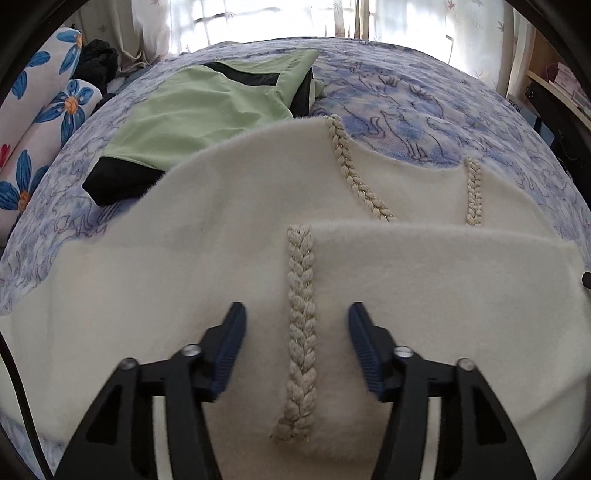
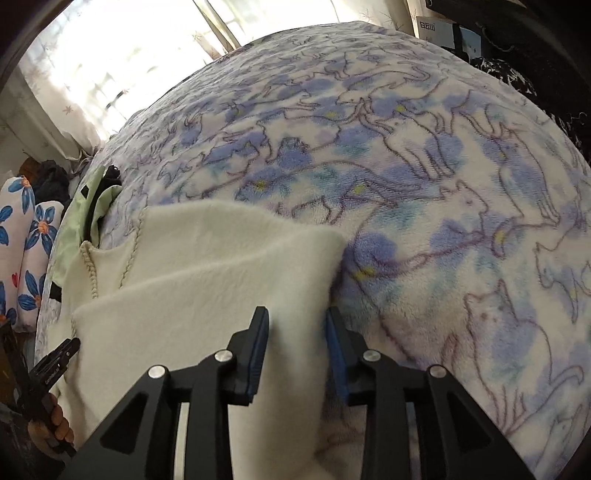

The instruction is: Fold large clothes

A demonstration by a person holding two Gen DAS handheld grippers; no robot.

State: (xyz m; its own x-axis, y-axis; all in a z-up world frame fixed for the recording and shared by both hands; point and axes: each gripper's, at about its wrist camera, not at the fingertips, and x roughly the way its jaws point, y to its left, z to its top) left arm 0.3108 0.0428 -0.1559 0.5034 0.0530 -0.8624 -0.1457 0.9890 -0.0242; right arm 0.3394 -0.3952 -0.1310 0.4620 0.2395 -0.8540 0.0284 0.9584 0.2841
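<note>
- A fleecy bedspread printed with blue blotches and outlined cats (image 2: 424, 192) covers the whole bed and carries everything else; it runs back to the sheer white curtains (image 1: 258, 18) at the bright window.
- On it, close to me, lies the big cream-white fuzzy garment with braided rope trim (image 1: 221, 206), spread flat, one panel already folded over so that its straight edge crosses the front above the grippers in the left wrist view.
- Beyond that garment, touching its far edge, sits a pale green garment with black cuffs and black trim (image 1: 199, 114), loosely laid, one black cuff just against the cream cloth.
- At the left side of the bed rest white pillows with large blue flowers (image 1: 44, 107), and a dark bundle of cloth (image 1: 98, 61) lies behind them.
- A thick braided cord (image 1: 301, 325) runs down the cream garment's front, straight between the two fingers of the left gripper.
- The left gripper (image 1: 297, 345) hangs over the cream cloth with its blue-padded fingers spread wide, the braid between them and untouched.
- The right gripper (image 2: 297, 347) stands at the garment's right-hand border, its fingers parted, with a raised fold of the cream cloth lying in the gap; the pads (image 2: 258, 350) do not press on it.
- The person's hand (image 2: 55, 424) on the left tool's handle shows low in the right wrist view.
</note>
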